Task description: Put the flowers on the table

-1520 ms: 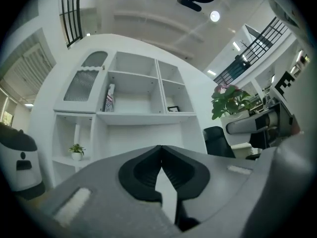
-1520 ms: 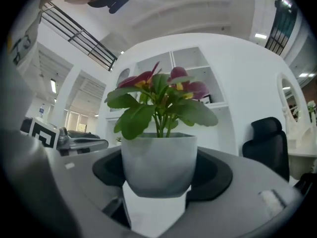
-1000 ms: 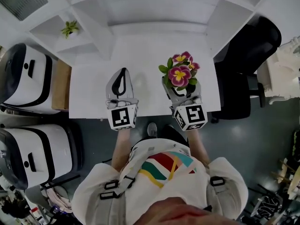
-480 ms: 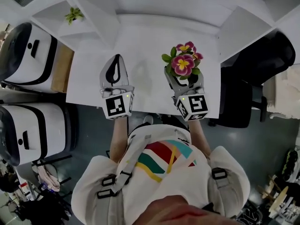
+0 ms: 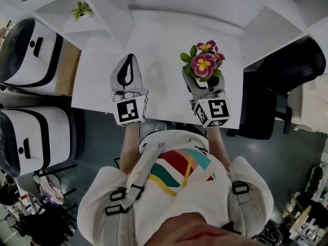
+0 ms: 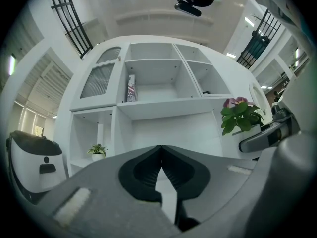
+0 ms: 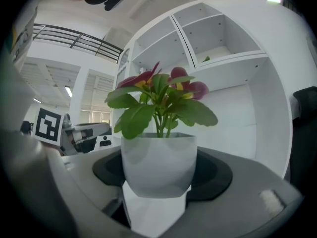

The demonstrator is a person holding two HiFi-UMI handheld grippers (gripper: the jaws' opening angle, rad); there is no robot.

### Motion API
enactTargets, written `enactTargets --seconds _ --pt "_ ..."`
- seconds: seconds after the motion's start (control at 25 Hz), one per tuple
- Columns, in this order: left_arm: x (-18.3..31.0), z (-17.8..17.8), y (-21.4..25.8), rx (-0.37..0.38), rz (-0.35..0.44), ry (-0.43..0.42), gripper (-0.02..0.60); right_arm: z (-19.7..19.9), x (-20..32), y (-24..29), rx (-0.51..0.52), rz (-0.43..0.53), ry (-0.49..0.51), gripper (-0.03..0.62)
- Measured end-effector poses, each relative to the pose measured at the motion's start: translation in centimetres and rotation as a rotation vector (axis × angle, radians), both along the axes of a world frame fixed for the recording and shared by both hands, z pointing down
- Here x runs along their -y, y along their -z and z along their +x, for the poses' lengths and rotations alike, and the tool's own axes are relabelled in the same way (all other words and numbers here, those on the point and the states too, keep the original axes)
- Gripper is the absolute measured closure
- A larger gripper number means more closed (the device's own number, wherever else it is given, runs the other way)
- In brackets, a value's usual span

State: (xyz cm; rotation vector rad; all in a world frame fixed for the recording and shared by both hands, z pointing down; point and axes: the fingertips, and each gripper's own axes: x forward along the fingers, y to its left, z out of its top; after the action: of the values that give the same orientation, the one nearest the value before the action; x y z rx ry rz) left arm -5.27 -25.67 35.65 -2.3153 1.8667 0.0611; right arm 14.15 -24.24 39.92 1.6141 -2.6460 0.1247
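The flowers [image 5: 204, 64], pink and yellow blooms with green leaves, stand in a small white pot [image 7: 158, 162]. My right gripper [image 5: 201, 82] is shut on the pot, one jaw on each side [image 7: 158, 168], and holds it upright over the right part of the white table [image 5: 164, 45]. Whether the pot's base touches the table is hidden. My left gripper [image 5: 130, 59] is shut and empty over the table's left part, its tips meeting [image 6: 159, 148]. In the left gripper view the flowers [image 6: 240, 114] show at the right.
White shelving [image 6: 153, 78] rises behind the table, with a small green plant [image 5: 82, 8] in a low left cubby. Two white-and-black machines [image 5: 31, 55] and a wooden unit [image 5: 66, 70] stand left of the table. A black chair [image 5: 287, 70] is at its right.
My right gripper has carried the pot a little farther in over the table. The left gripper has shifted slightly and stays shut.
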Motion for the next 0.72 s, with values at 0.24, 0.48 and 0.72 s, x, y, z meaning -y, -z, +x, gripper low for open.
enactTargets --seconds 0.24,0.48,0.72 --pt "0.7 -0.5 -0.3 0.004 -0.008 0.008 0.577 -1.0 1.5 -0.2 -0.005 -0.003 0.027 0.273" --pt "1.0 -2.2 -1.1 0.008 -0.016 0.029 0.577 -3.3 3.4 -0.4 -0.016 -0.011 0.065 0.273" --pt "1.4 -4.0 -1.8 -0.013 -0.051 0.054 0.577 -6.3 6.0 -1.2 -0.039 -0.05 0.132 0.273"
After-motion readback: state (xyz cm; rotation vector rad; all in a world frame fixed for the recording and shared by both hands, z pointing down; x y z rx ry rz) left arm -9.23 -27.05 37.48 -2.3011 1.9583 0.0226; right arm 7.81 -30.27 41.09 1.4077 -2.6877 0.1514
